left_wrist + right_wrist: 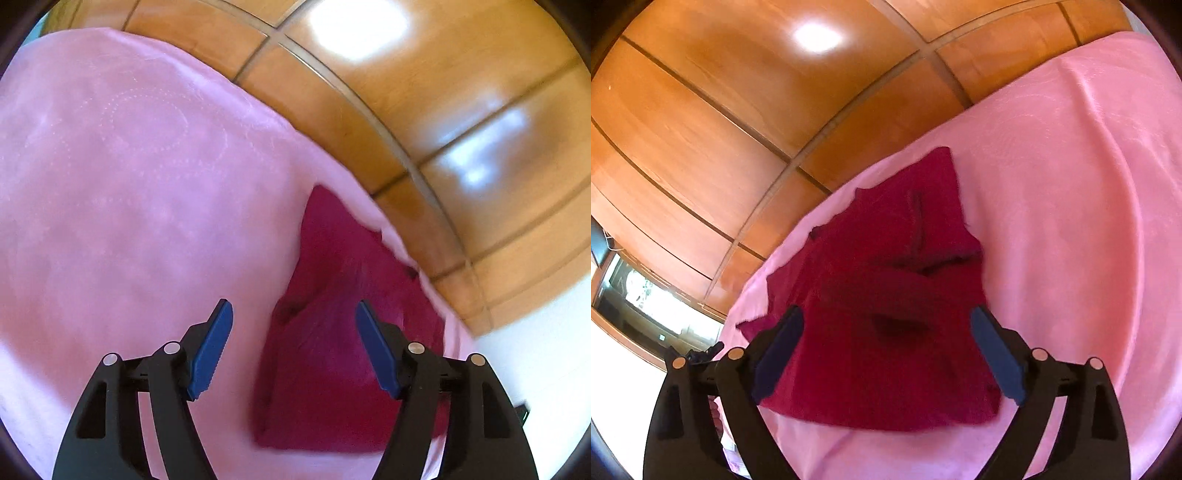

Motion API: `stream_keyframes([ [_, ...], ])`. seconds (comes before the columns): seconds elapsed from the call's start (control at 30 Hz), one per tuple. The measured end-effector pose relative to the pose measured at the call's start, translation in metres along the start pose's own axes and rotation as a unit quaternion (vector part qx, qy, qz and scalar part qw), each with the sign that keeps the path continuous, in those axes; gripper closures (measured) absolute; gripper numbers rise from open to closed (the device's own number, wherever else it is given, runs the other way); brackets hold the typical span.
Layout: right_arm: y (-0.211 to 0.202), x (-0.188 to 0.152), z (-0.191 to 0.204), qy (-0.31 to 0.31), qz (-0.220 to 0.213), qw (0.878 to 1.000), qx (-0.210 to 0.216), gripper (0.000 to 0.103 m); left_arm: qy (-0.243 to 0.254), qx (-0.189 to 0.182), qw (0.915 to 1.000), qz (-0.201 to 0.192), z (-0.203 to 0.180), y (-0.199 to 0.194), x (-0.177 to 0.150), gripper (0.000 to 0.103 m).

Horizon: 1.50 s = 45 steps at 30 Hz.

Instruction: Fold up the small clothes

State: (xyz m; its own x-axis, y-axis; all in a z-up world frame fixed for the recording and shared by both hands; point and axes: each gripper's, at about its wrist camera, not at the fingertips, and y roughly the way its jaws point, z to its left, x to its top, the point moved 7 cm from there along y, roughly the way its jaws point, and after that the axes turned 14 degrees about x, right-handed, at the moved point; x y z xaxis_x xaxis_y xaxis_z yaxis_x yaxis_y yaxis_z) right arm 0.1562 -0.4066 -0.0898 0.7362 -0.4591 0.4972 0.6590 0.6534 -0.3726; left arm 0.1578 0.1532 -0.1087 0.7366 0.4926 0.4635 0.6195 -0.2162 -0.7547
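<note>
Below both wide-open grippers (294,310) (886,317), the red garment (886,295) lies on pink cloth (1071,184).

The dark red garment (332,332) is smearing with motion blur along its six o'clock hem. In the right wrist view, its folds (886,295) are blurring, and something small at eight o'clock is staying unreadable.

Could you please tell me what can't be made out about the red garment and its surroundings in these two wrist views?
- Red garment, right wrist view: blurred; its type and how many layers are folded cannot be told.
- Garment's lower right part, left wrist view: hidden behind the left gripper finger.
- What lies under the pink cover: hidden by it in both views.
- Dark item by the window, right wrist view: too small, partly behind the right gripper.
</note>
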Motion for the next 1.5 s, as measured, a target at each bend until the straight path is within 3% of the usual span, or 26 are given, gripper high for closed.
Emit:
stream_keyframes([
  [0.13, -0.003, -0.035, -0.016, 0.001, 0.032, 0.999, -0.028, 0.012, 0.062, -0.011, 0.9979, 0.013, -0.004, 0.0, -0.036, 0.035],
  [0.23, 0.007, -0.052, -0.026, -0.007, 0.047, 0.997, -0.06, 0.022, 0.089, -0.008, 0.995, 0.045, -0.012, 0.015, -0.064, 0.037],
  [0.27, 0.01, -0.053, -0.028, -0.015, 0.046, 0.996, -0.072, 0.031, 0.1, -0.003, 0.9938, 0.048, -0.015, 0.018, -0.071, 0.051],
  [0.3, 0.012, -0.053, -0.028, -0.027, 0.045, 0.995, -0.088, 0.046, 0.112, 0.003, 0.9923, 0.052, -0.018, 0.022, -0.076, 0.072],
  [0.37, 0.013, -0.052, -0.029, -0.016, 0.046, 0.995, -0.087, 0.067, 0.139, 0.05, 0.9882, 0.042, -0.02, 0.028, -0.081, 0.084],
  [0.4, 0.011, -0.05, -0.029, -0.009, 0.045, 0.996, -0.078, 0.077, 0.139, 0.048, 0.9883, 0.038, -0.022, 0.026, -0.081, 0.087],
  [0.57, -0.005, -0.056, -0.011, -0.021, 0.045, 0.997, -0.058, 0.083, 0.154, 0.042, 0.9869, 0.023, -0.021, 0.007, -0.089, 0.091],
  [0.77, -0.031, -0.085, -0.004, -0.013, 0.066, 0.997, -0.04, 0.083, 0.156, 0.036, 0.9865, 0.032, -0.006, -0.018, -0.111, 0.091],
  [1.0, -0.06, -0.138, -0.009, -0.004, 0.123, 0.991, -0.053, 0.086, 0.134, 0.028, 0.989, 0.055, 0.023, -0.064, -0.161, 0.092],
  [1.13, -0.063, -0.14, -0.013, -0.013, 0.135, 0.988, -0.069, 0.087, 0.144, 0.04, 0.9875, 0.051, 0.025, -0.07, -0.168, 0.092],
  [1.23, -0.06, -0.126, -0.001, -0.066, 0.125, 0.984, -0.105, 0.067, 0.152, 0.044, 0.9868, 0.034, 0.019, -0.074, -0.157, 0.081],
  [1.3, -0.057, -0.117, 0.007, -0.114, 0.119, 0.978, -0.13, 0.034, 0.157, 0.043, 0.9864, 0.018, 0.019, -0.082, -0.148, 0.056],
  [1.5, -0.029, -0.092, 0.039, -0.222, 0.117, 0.957, -0.143, 0.027, 0.175, 0.052, 0.9829, -0.022, 0.014, -0.089, -0.119, 0.053],
])
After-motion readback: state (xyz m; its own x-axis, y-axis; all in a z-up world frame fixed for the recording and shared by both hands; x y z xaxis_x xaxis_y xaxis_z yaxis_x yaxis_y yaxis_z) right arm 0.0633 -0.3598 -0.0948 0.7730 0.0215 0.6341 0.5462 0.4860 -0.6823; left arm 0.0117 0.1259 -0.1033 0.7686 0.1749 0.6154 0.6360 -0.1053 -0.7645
